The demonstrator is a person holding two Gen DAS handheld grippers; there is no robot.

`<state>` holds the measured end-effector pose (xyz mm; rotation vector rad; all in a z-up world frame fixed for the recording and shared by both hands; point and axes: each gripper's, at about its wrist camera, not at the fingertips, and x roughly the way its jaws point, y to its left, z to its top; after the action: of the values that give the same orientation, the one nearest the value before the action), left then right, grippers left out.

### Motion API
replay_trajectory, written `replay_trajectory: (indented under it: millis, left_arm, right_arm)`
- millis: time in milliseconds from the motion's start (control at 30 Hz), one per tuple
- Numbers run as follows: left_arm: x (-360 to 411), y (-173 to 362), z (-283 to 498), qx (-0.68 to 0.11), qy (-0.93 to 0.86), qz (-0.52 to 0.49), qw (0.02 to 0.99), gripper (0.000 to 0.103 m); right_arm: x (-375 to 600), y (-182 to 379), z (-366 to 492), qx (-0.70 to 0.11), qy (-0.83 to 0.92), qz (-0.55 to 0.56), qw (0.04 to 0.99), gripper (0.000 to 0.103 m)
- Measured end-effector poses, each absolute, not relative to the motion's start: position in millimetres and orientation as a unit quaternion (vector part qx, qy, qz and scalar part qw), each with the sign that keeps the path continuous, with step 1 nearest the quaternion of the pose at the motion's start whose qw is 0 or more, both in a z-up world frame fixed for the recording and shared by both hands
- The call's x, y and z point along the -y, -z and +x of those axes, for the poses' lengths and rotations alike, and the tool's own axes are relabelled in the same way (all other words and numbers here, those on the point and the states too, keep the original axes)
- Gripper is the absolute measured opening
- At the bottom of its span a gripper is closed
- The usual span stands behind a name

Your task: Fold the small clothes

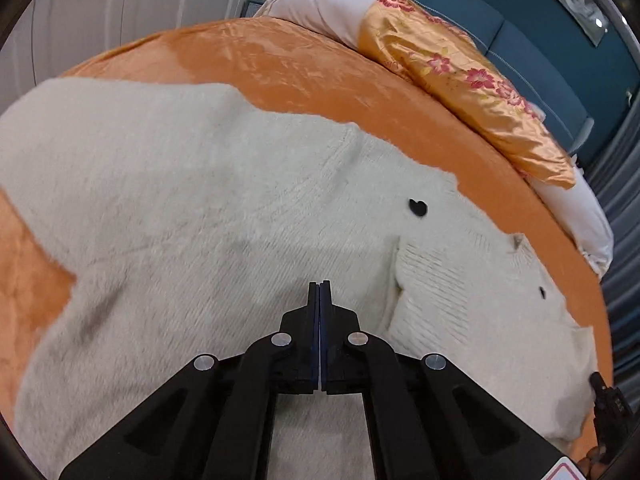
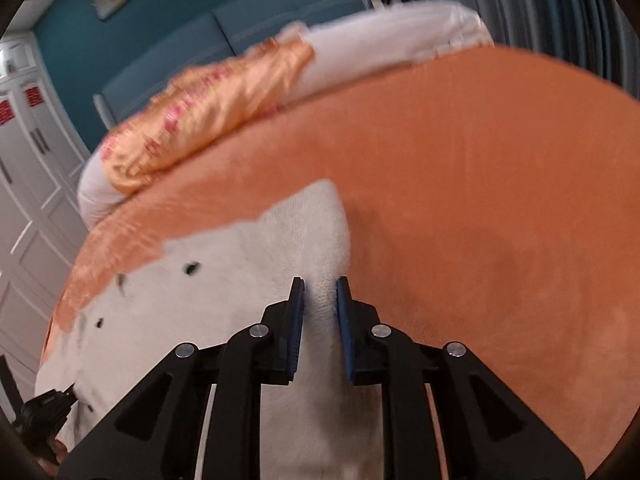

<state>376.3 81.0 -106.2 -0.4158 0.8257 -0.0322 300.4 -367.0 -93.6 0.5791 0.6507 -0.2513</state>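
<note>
Left gripper (image 1: 320, 286) is pressed together above the white sweater (image 1: 200, 200) — right gripper (image 2: 320, 284) clamps its edge.

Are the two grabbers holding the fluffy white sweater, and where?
The left gripper is shut, with nothing seen between its fingers. The right gripper straddles a raised strip of the white sweater near its edge; a firm pinch cannot be told.
</note>
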Motion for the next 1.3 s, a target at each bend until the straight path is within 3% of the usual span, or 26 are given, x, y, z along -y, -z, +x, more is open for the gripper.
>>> replay_trajectory:
  millis: [100, 133, 167, 200, 233, 267, 367, 433, 500, 567, 700, 833, 933, 1167, 1300]
  left_arm:
    - [-77.1, 98.2, 366.4, -0.398, 0.047, -0.226, 0.888, 0.004]
    - [-72.9, 96.1, 365.4, -0.399, 0.052, -0.231, 0.886, 0.022]
    - [-66.8, 96.1, 366.3, -0.403, 0.046, -0.228, 0.885, 0.053]
    - [-60.5, 97.5, 367.6, -0.405, 0.040, -0.221, 0.886, 0.061]
    - [-54.4, 101.5, 370.7, -0.408, 0.040, -0.211, 0.887, 0.061]
    - [-49.4, 104.9, 373.9, -0.413, 0.036, -0.197, 0.889, 0.054]
    - [-36.4, 105.3, 370.8, -0.405, 0.010, -0.137, 0.904, 0.038]
    - [-40.4, 105.9, 367.6, -0.404, 0.012, -0.140, 0.904, 0.034]
    - [-47.9, 107.9, 366.9, -0.404, 0.012, -0.148, 0.903, 0.033]
    - [-56.0, 104.2, 360.2, -0.400, 0.009, -0.160, 0.902, 0.030]
    - [-93.6, 83.6, 329.1, -0.371, -0.014, -0.188, 0.909, 0.030]
    - [-166.1, 67.3, 305.7, -0.353, -0.070, -0.205, 0.910, 0.050]
    - [-234.9, 61.4, 296.4, -0.338, -0.130, -0.214, 0.907, 0.057]
    - [-403.2, 78.8, 299.9, -0.323, -0.241, -0.318, 0.858, 0.057]
    - [-451.5, 98.0, 308.3, -0.307, -0.265, -0.389, 0.827, 0.057]
  right_arm:
    - [354.4, 80.0, 277.4, -0.304, 0.107, 0.255, 0.911, 0.017]
    - [349.1, 78.5, 275.8, -0.309, 0.103, 0.252, 0.911, 0.017]
    - [341.6, 83.1, 275.6, -0.329, 0.093, 0.240, 0.908, 0.017]
    - [334.5, 92.1, 280.1, -0.358, 0.089, 0.224, 0.902, 0.017]
    - [328.6, 99.6, 286.6, -0.386, 0.087, 0.212, 0.894, 0.017]
    - [323.4, 112.6, 291.5, -0.416, 0.087, 0.199, 0.883, 0.014]
    - [321.2, 93.3, 278.3, -0.378, 0.094, 0.194, 0.900, 0.015]
    - [323.9, 86.4, 268.9, -0.353, 0.101, 0.197, 0.909, 0.015]
    - [326.2, 116.4, 282.2, -0.419, 0.121, 0.175, 0.883, 0.012]
    - [329.8, 112.8, 277.3, -0.403, 0.119, 0.189, 0.888, 0.012]
    - [312.7, 79.3, 252.1, -0.370, 0.087, 0.197, 0.904, 0.016]
    - [270.7, 68.3, 222.1, -0.368, 0.043, 0.174, 0.913, 0.016]
    - [236.7, 70.6, 200.0, -0.381, 0.004, 0.170, 0.909, 0.016]
    - [168.6, 74.6, 154.6, -0.409, -0.043, 0.150, 0.899, 0.016]
    - [149.8, 84.0, 135.5, -0.427, -0.038, 0.133, 0.893, 0.016]
